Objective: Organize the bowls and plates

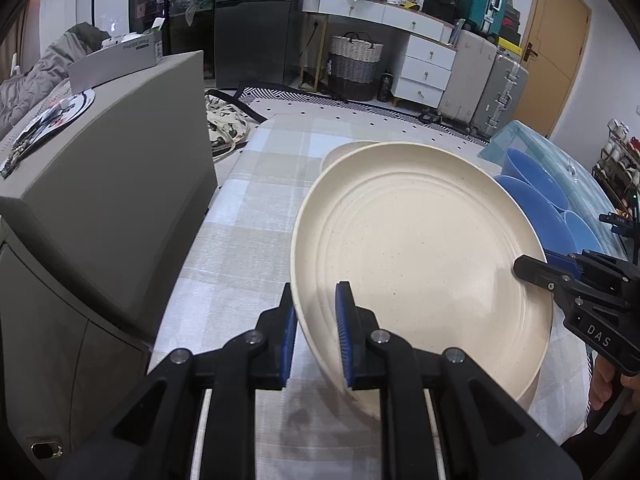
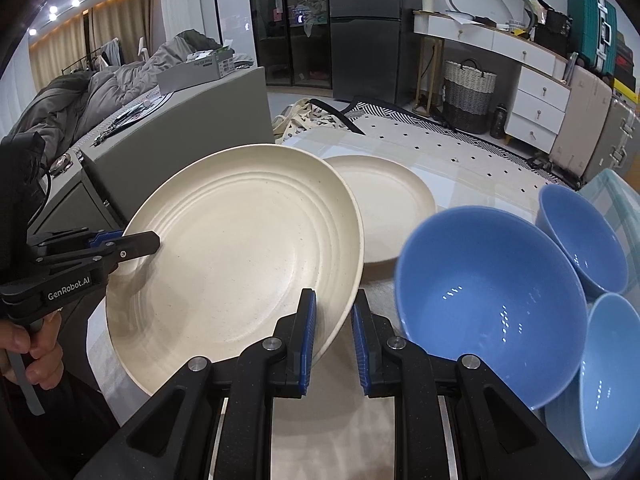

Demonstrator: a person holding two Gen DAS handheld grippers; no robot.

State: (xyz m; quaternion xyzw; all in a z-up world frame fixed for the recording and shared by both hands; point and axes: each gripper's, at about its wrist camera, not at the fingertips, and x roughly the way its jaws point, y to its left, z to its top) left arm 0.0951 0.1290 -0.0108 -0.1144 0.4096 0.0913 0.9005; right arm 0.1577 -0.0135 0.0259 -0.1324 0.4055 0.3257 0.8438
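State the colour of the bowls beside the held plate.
Blue; the bowls show best in the right wrist view.

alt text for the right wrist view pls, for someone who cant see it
A large cream plate is held tilted above the table, its rim clamped between the right gripper near the camera and the left gripper on the far side. A second cream plate lies flat behind it, and three blue bowls sit to the right.

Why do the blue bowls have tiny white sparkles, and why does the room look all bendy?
Right wrist view: the sparkles on the big blue bowl are reflected ceiling lights. Both views: the fisheye lens curves the furniture and leaves dark corners. Left wrist view: soft glare on the cream plate.
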